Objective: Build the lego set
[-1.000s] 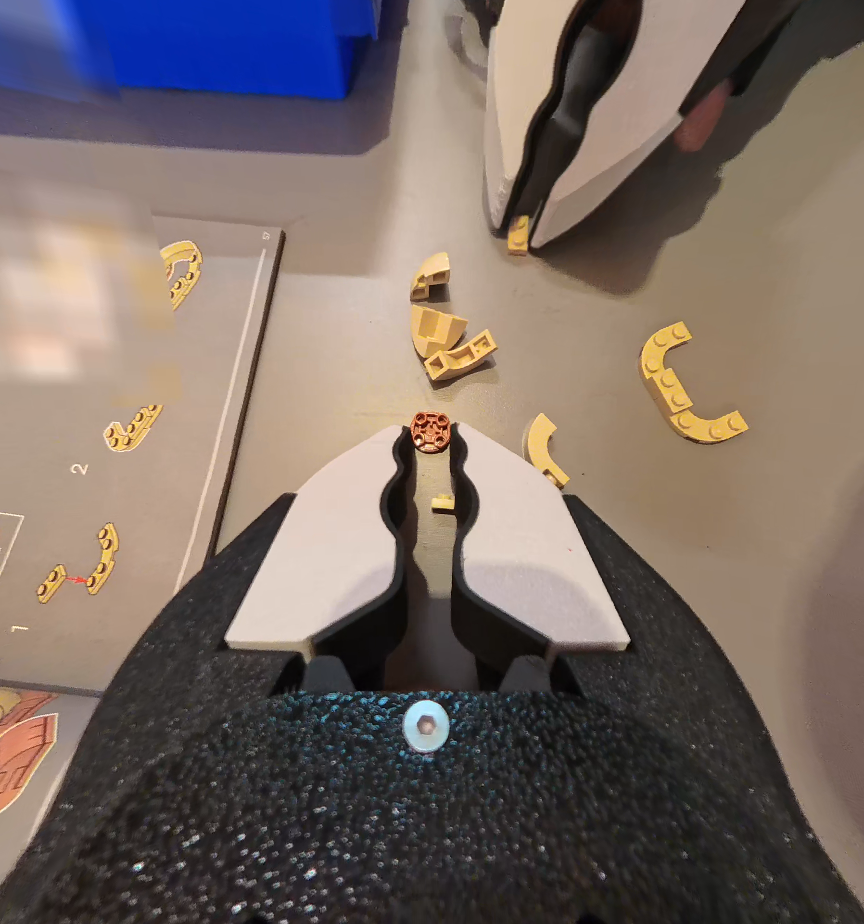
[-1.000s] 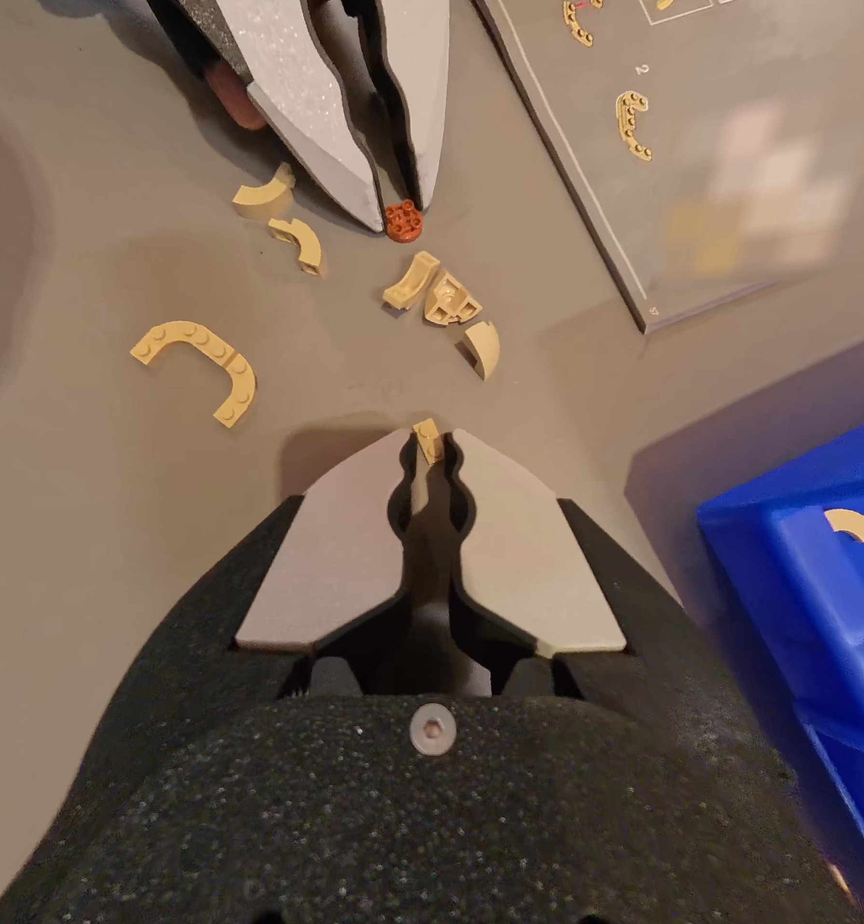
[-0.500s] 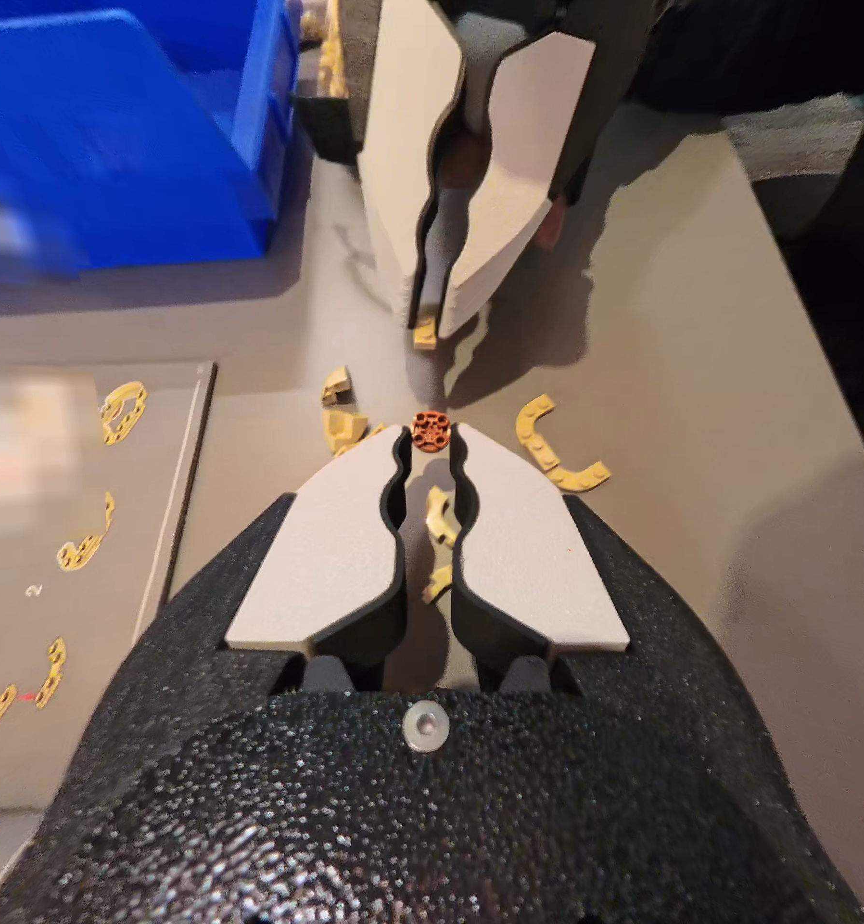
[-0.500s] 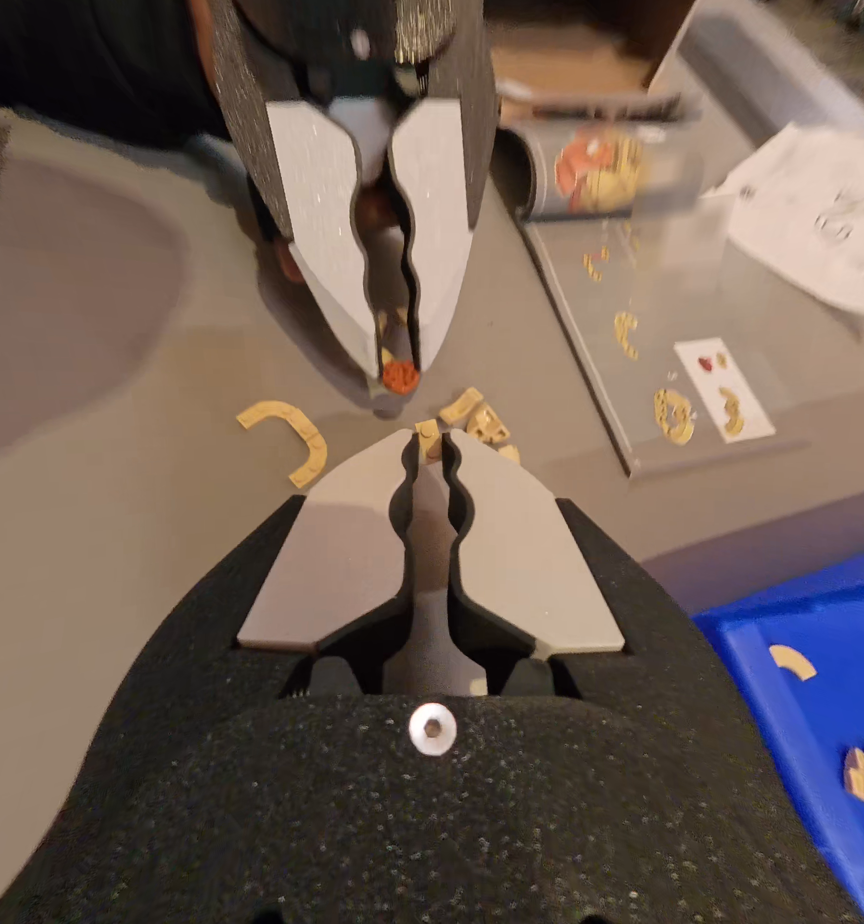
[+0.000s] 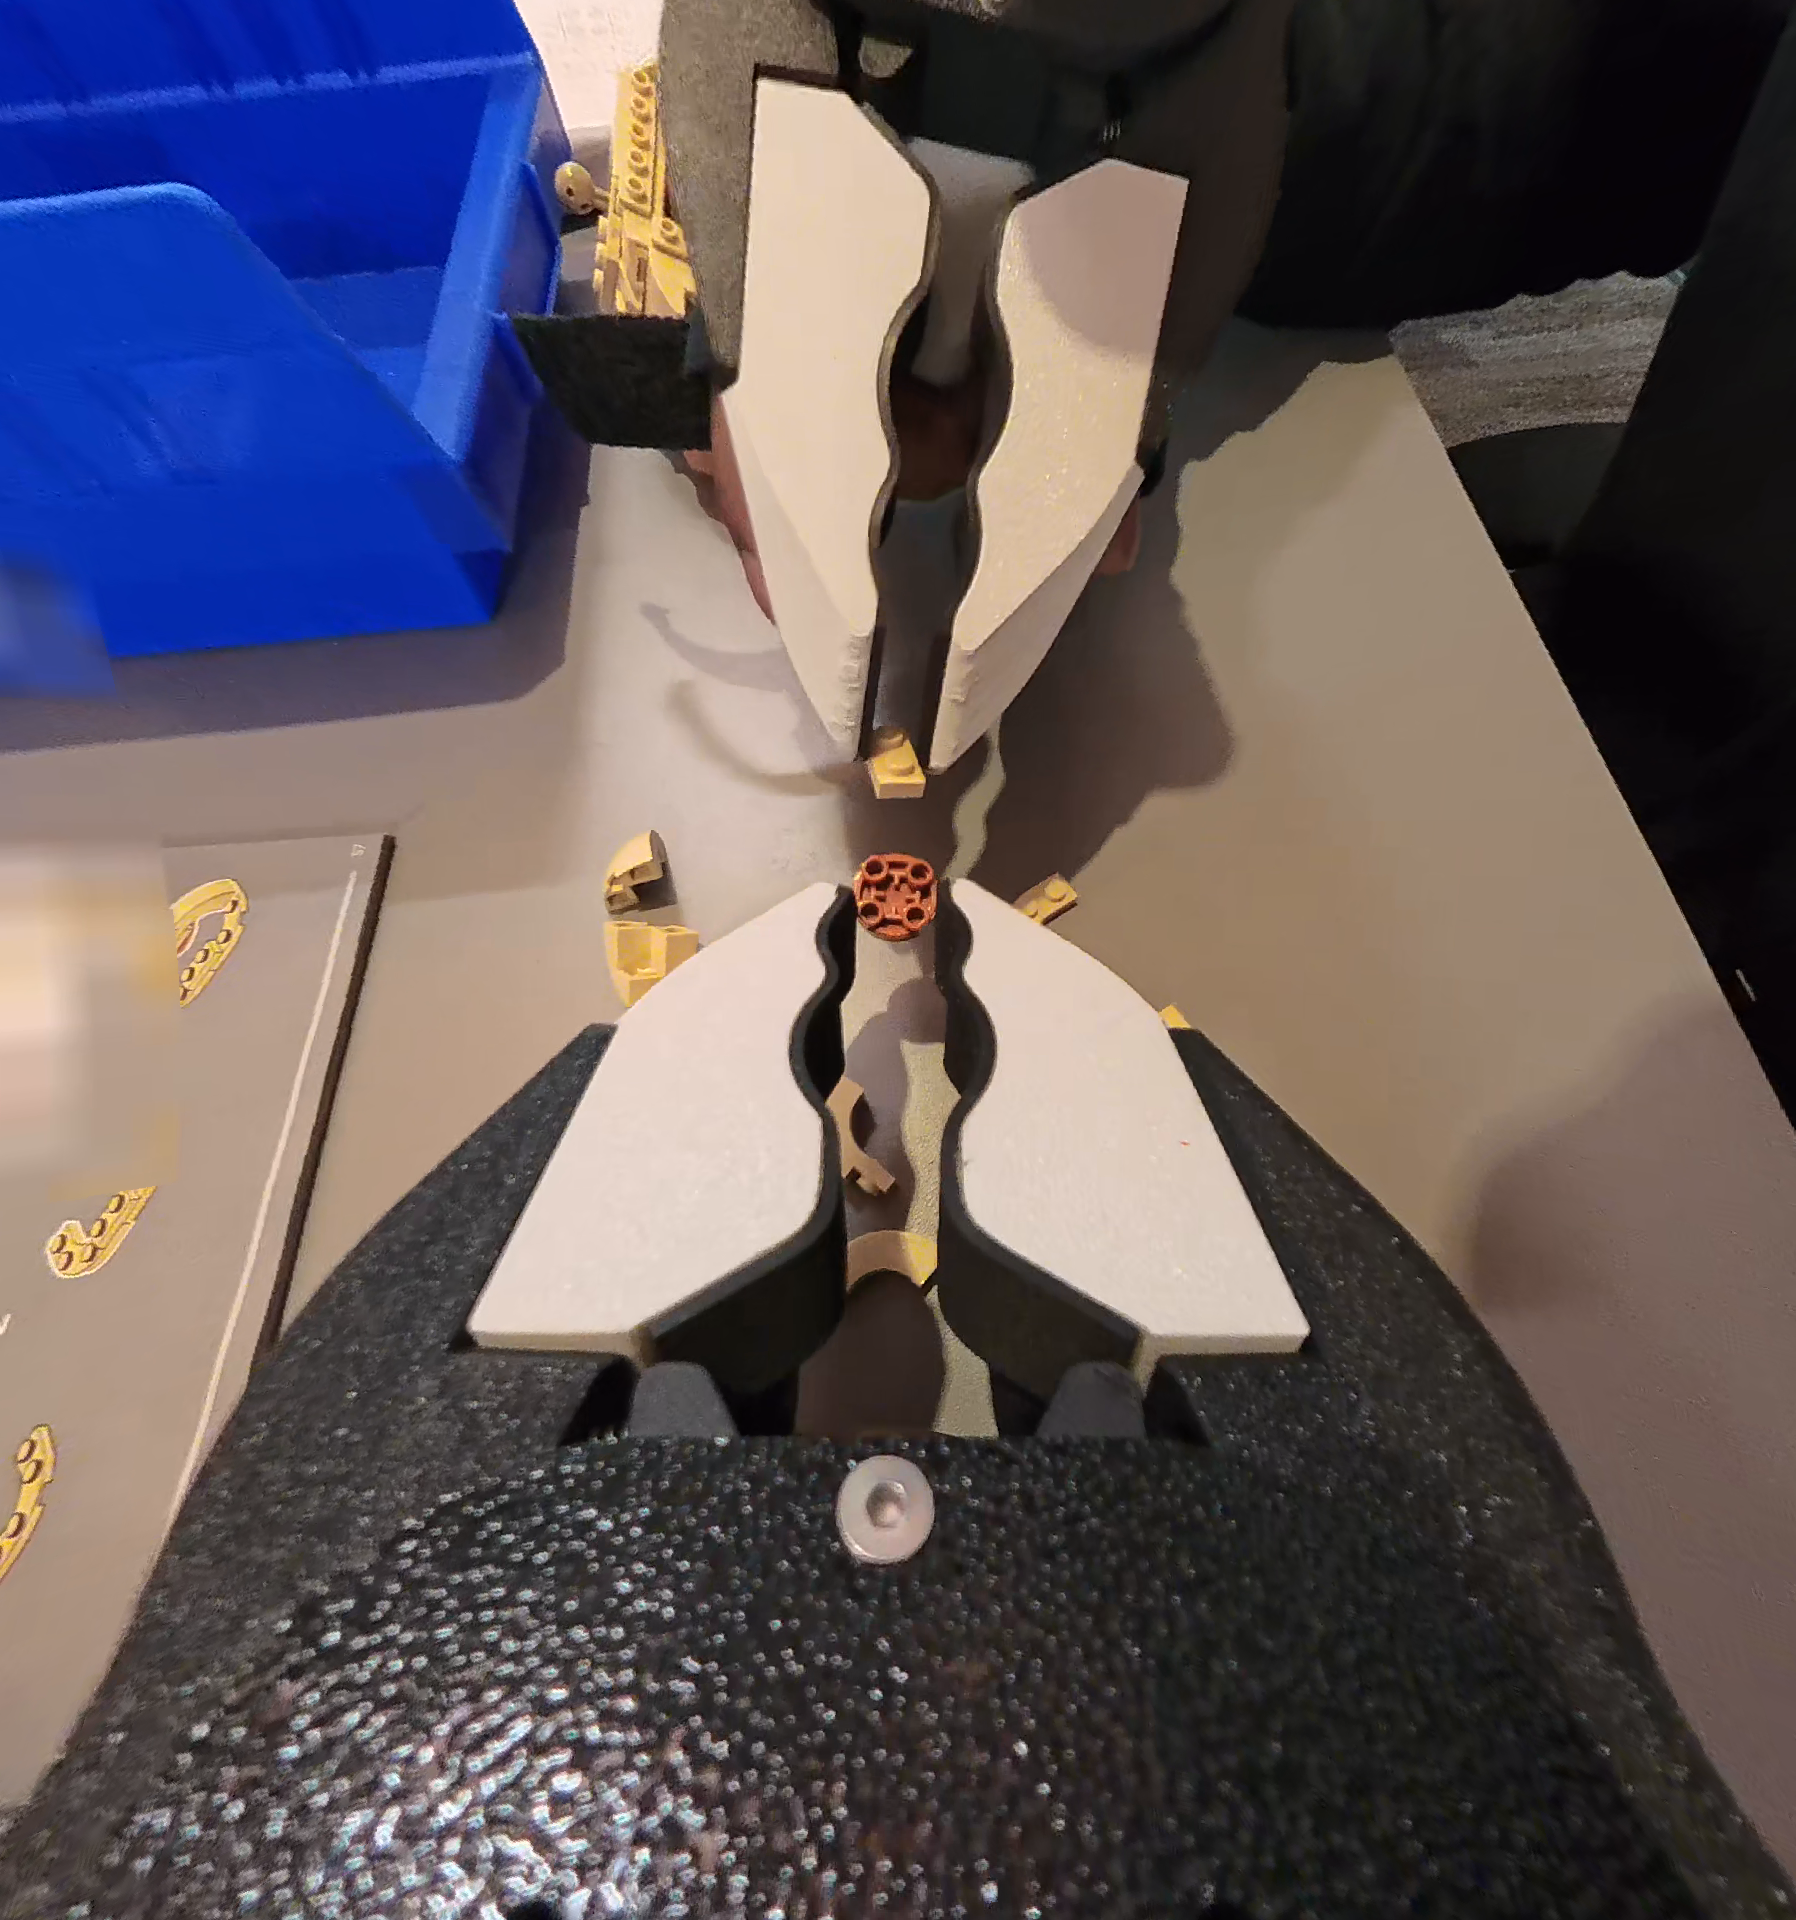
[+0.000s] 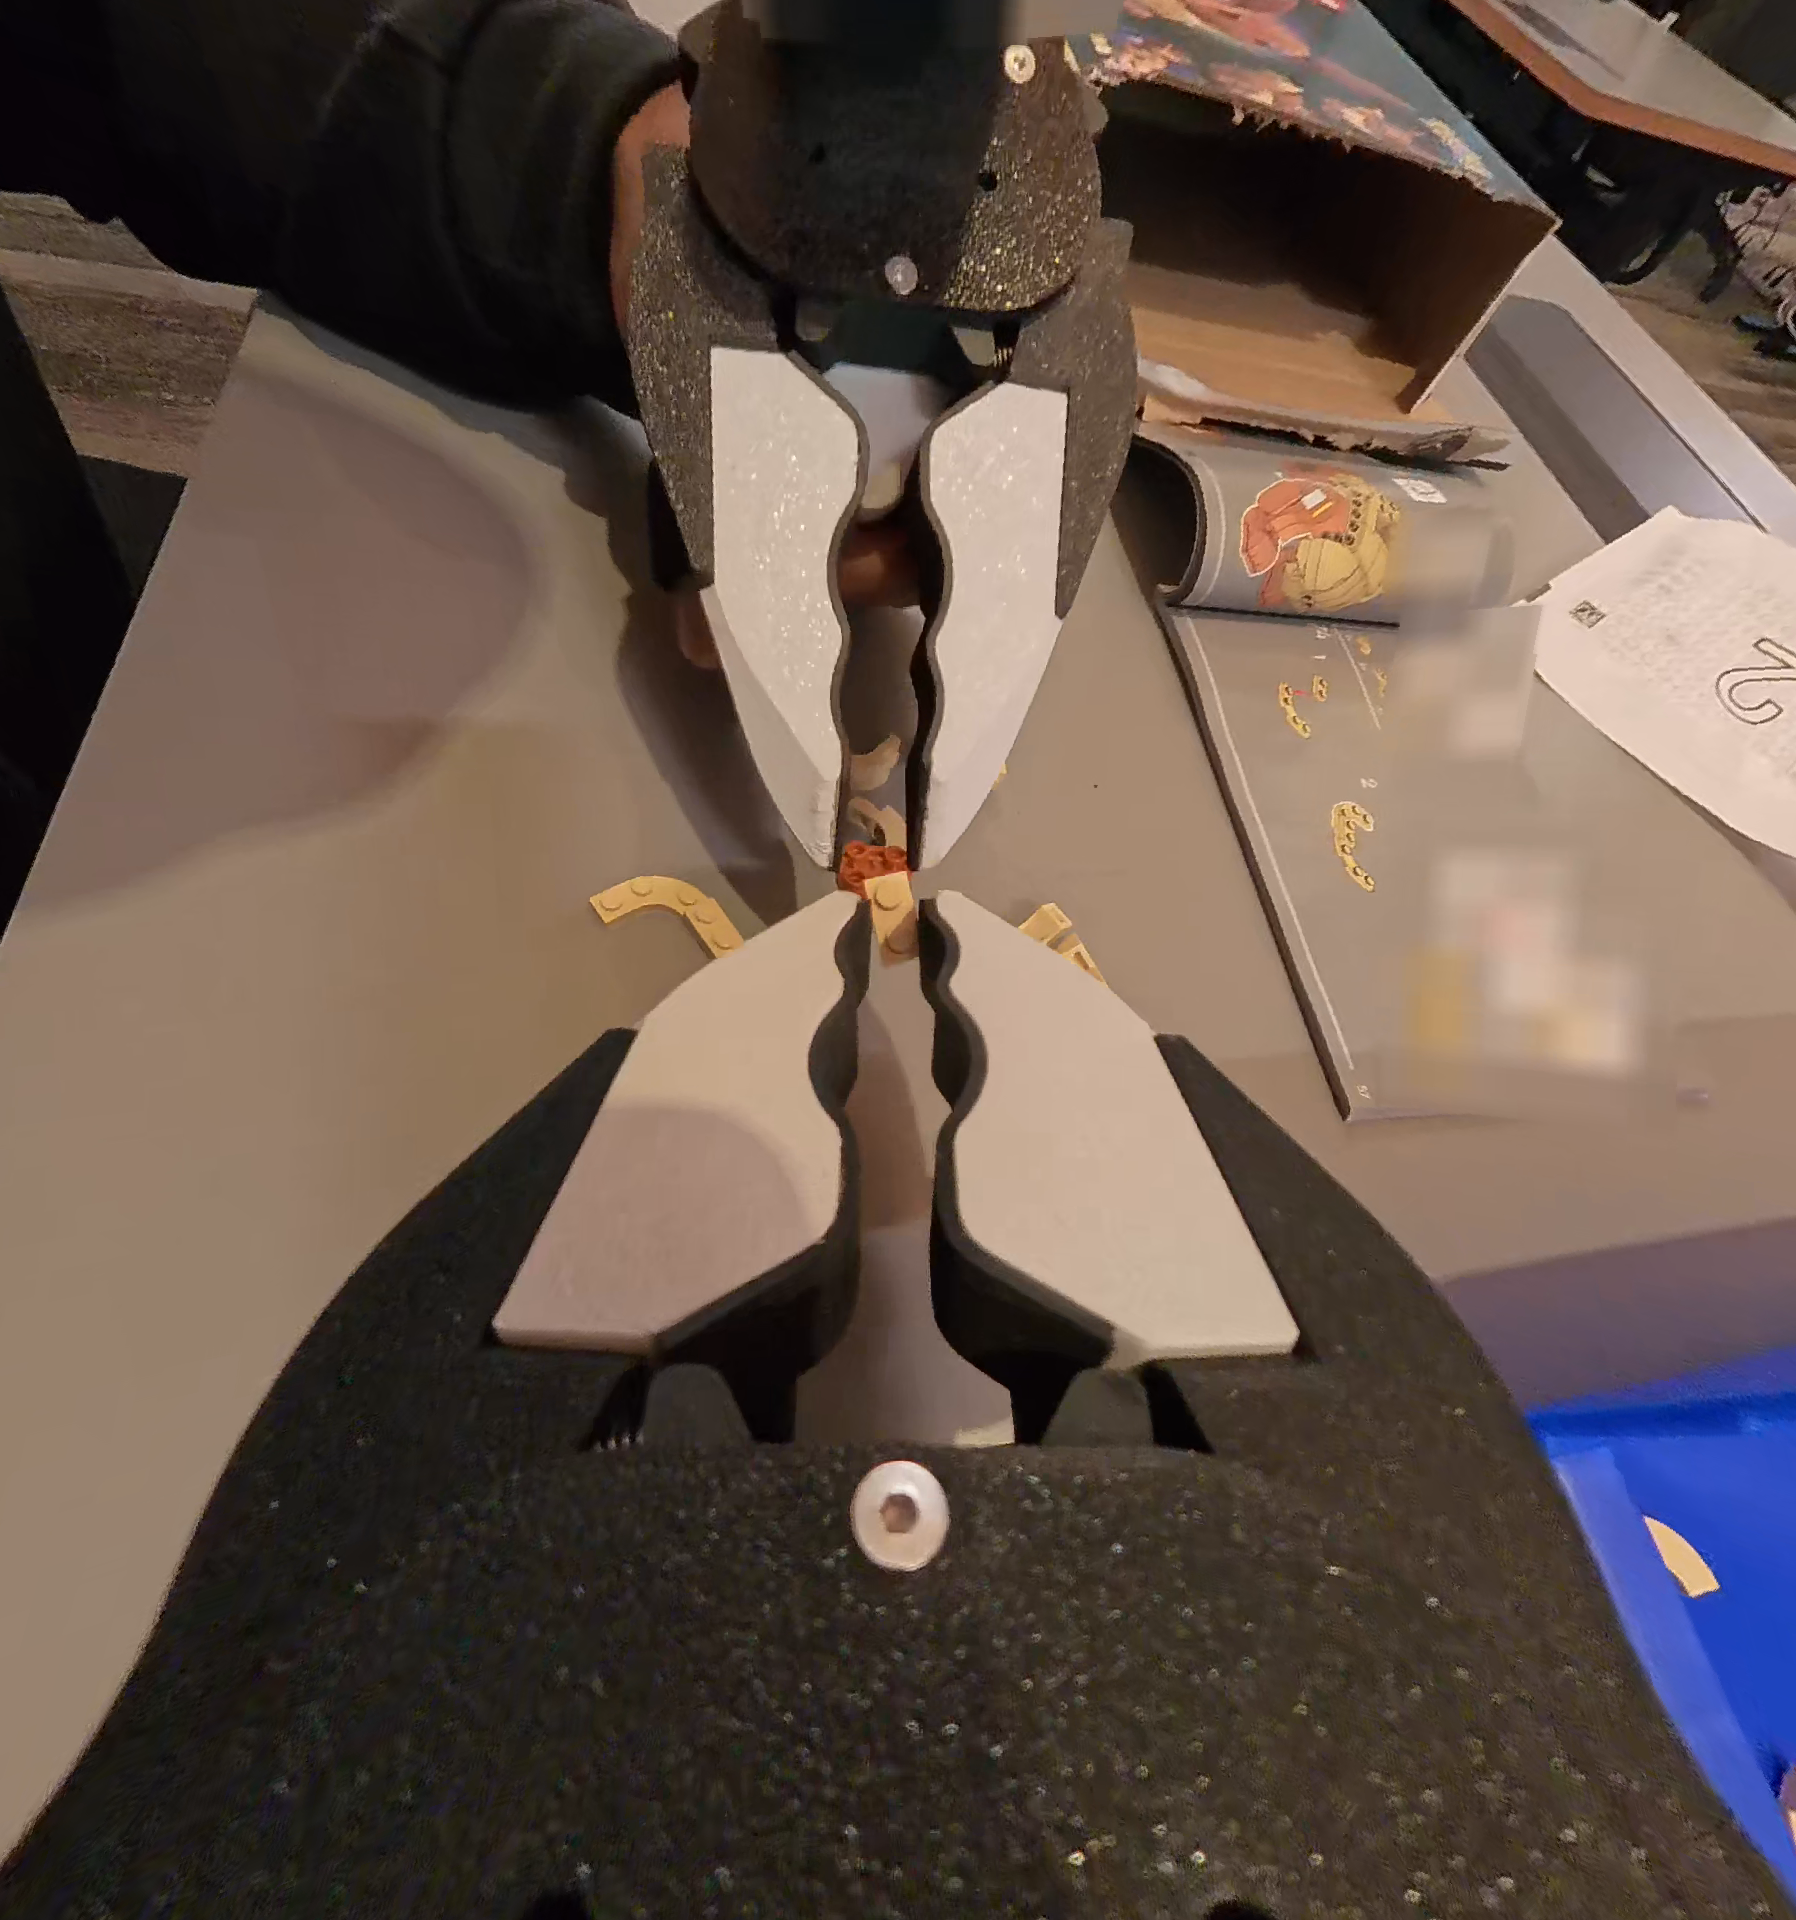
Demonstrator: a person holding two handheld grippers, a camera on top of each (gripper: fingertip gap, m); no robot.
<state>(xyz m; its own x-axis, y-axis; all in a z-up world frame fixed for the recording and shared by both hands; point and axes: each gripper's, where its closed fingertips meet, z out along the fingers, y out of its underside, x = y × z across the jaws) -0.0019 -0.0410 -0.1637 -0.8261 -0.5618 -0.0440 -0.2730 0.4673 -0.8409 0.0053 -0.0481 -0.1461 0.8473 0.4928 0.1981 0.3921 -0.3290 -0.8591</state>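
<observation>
table (image 5: 1289, 935): loose bricks (image 5: 639, 935) at centre; booklet (image 5: 146, 1143) left of them; bin (image 5: 198, 416) behind booklet; both grippers' held pieces facing above the bricks; cardboard box (image 6: 1341, 260) behind booklet.

Each handheld gripper, the left gripper (image 5: 895, 902) and the right gripper (image 6: 891, 914), had a speckled black textured body, two pale grey fingers (image 5: 686, 1122) with wavy black inner edges, and one silver hex screw (image 6: 899, 1514). The person wore a black sleeve (image 6: 437, 197).
</observation>
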